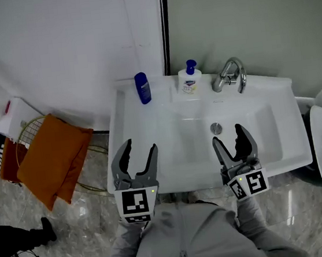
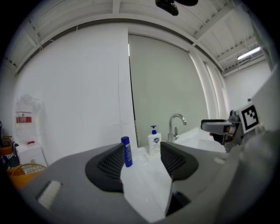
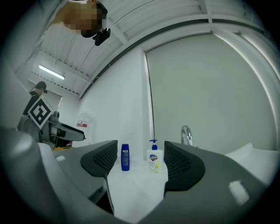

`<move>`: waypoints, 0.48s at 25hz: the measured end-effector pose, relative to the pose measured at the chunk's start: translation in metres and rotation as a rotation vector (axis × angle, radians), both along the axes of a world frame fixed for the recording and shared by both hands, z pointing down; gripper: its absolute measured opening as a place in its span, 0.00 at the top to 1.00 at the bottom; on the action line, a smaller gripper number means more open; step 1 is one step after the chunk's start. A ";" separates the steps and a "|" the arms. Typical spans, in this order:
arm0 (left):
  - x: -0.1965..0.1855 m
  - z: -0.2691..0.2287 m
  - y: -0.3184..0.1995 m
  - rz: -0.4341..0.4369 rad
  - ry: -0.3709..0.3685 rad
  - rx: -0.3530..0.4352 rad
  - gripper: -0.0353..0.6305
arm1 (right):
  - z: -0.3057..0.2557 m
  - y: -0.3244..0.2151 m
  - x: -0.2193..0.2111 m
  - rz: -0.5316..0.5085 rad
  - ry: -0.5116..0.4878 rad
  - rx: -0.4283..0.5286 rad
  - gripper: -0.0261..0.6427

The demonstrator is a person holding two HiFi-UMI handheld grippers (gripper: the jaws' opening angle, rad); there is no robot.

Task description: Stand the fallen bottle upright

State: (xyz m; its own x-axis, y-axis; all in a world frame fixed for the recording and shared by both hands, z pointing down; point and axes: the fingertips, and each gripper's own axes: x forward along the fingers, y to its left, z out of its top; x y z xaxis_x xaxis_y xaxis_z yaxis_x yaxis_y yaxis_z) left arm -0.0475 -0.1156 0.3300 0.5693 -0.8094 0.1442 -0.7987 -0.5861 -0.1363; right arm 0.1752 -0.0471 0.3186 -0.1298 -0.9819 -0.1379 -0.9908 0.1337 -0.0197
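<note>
At the bottom centre of the head view, the left gripper (image 1: 140, 148) and the right gripper (image 1: 228, 134) hang side by side over the near rim of the white sink (image 1: 126, 123). They are well apart from each other. Each has its jaws spread, and its own view shows only the bare basin between them, so both are released and carry nothing. Just beyond the right gripper, the round drain (image 1: 216, 128) sits in the basin floor. On the far ledge, in the upper middle of the frame, the blue bottle (image 1: 142, 88) stands upright with its cap up. The white soap dispenser (image 1: 190, 79) stands near it to the right, and the chrome faucet (image 1: 231, 75) is further right. An orange cushion (image 1: 54, 158) lies at the left of the frame.
</note>
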 end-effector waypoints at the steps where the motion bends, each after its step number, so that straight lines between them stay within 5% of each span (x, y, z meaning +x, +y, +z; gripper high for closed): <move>1: 0.001 -0.001 0.001 0.003 0.003 0.001 0.49 | 0.002 0.006 0.004 0.013 -0.005 -0.006 0.48; 12: 0.013 -0.001 0.003 0.029 0.015 0.021 0.49 | 0.010 0.037 0.028 0.120 -0.043 -0.007 0.48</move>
State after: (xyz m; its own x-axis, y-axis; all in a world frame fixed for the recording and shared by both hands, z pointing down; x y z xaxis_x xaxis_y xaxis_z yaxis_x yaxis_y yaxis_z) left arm -0.0345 -0.1123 0.3290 0.5942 -0.7956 0.1180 -0.7838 -0.6057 -0.1370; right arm 0.2036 -0.0101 0.3281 -0.0055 -0.9909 -0.1341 -0.9979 0.0141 -0.0630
